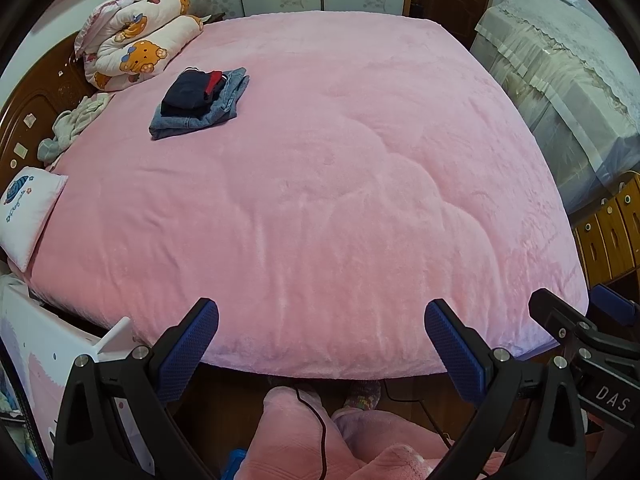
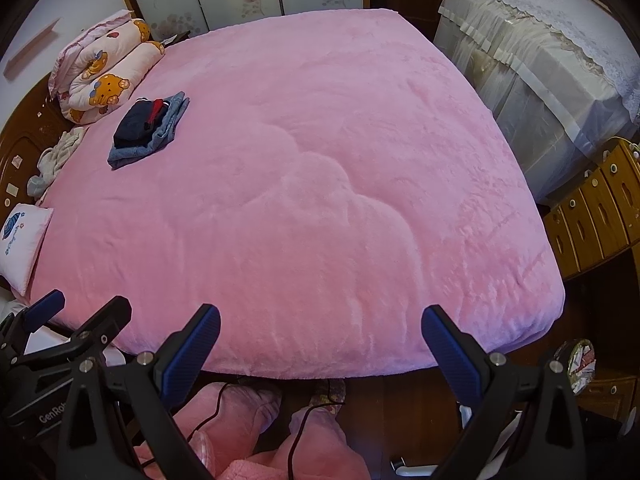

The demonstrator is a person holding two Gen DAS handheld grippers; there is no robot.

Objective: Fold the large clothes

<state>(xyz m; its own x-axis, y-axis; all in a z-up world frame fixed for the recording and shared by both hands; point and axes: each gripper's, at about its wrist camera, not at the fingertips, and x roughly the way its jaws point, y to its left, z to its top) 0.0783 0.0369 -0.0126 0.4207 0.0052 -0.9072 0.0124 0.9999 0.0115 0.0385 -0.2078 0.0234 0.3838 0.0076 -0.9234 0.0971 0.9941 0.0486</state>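
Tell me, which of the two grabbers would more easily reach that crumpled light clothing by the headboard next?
Probably the left gripper. The crumpled light clothing lies at the bed's far left edge by the wooden headboard, and the right gripper is held farther right. Both are open, empty, and far off.

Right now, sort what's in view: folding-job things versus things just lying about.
Job: folded clothes stack, crumpled pale garment, left gripper, right gripper, both open.
Lying about: rolled bear quilt, small pillow, covered furniture.
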